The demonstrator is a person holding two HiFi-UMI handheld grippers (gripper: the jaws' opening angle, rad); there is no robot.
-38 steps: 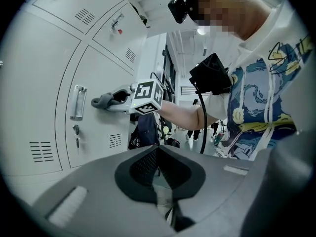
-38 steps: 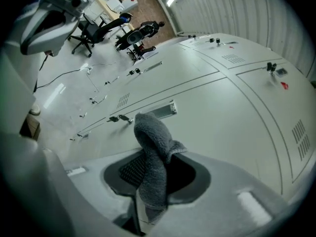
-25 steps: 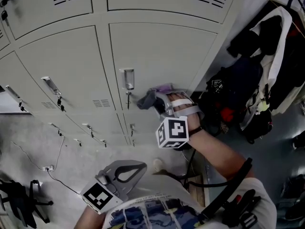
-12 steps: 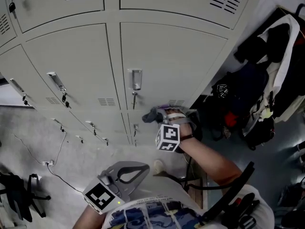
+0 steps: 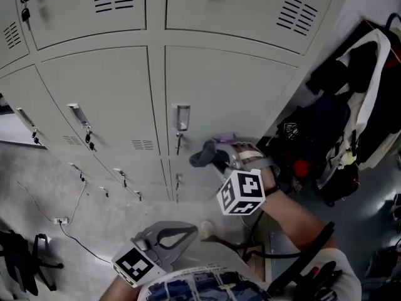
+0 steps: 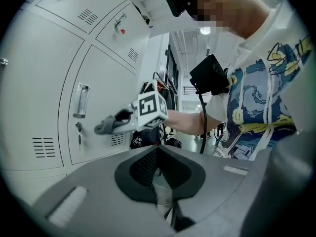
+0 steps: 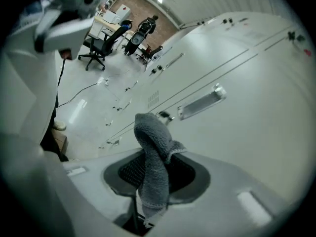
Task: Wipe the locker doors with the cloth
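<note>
Now my right tongs (image 5: 220,160), pinching the cloth (image 5: 203,155), have slid toward the lower edge of the locker door (image 5: 232,93), mid-wipe, while my left tongs (image 5: 166,236) hang pressed together, empty.

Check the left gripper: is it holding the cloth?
No, the left gripper has its jaws shut on nothing; the cloth is clamped in the right gripper.
</note>
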